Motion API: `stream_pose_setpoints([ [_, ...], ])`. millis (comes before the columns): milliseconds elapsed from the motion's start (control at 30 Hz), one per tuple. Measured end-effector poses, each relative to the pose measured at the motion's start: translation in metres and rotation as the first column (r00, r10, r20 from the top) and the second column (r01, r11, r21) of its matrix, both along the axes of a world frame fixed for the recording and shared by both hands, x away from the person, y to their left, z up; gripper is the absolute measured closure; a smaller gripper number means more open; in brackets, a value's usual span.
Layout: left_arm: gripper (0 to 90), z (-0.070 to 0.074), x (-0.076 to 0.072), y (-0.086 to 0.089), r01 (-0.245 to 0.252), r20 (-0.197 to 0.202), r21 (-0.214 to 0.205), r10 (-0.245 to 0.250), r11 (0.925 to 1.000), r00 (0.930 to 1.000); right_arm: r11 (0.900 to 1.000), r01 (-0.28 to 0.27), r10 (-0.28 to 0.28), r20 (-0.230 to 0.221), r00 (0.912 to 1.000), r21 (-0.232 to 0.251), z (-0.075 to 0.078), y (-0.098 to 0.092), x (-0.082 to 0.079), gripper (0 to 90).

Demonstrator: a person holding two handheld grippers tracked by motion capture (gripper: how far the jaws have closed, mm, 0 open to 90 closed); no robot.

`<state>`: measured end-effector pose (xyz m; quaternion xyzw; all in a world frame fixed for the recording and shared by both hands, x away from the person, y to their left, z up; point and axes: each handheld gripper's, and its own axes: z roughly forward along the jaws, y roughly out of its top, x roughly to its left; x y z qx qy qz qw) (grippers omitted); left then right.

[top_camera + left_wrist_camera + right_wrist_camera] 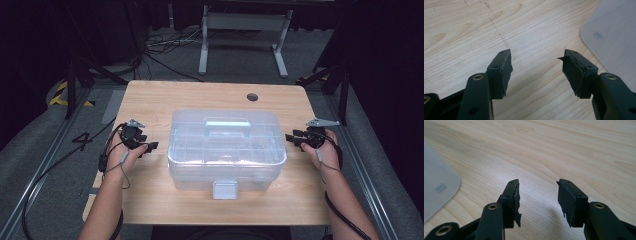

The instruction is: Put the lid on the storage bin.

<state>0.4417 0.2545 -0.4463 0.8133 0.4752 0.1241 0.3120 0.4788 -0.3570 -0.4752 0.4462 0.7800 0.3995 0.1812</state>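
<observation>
1. A clear plastic storage box (227, 150) sits at the middle of the wooden table (150, 97), its long axis running from the person's left to right.
2. Its lid is on, and the light carrying handle (228, 127) on top lies along the same left-to-right line.
3. The front latch (224, 189) faces the person's edge of the table and hangs down over the box's front wall.
4. Faint divider lines show through the lid; a few dark, blurred shapes lie low inside the box, too indistinct to identify.
5. The left gripper (148, 146) is on the box's left side, near it and apart from it, its tips pointing toward the box wall.
6. In the left gripper view the left gripper's (536, 65) jaws stand wide apart over bare wood, nothing between them, with a rounded corner of the box (614, 42) at the upper right.
7. The right gripper (291, 138) is on the box's right side, just beside its wall, pointing inward.
8. In the right gripper view the right gripper's (538, 195) jaws are spread, with only tabletop between them, and a box corner (437, 187) shows at the left edge.
</observation>
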Motion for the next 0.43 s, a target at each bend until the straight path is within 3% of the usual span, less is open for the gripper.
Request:
stream_pose_setpoints([
  [433, 35.7, -0.0090, 0.0032, -0.0003, 0.002, -0.010, -0.012, -0.003, 0.9999, 1.0000, 0.9998, -0.008, 0.008, -0.011, 0.9999, -0.016, -0.0077, 0.0003, 0.0045, 39.6],
])
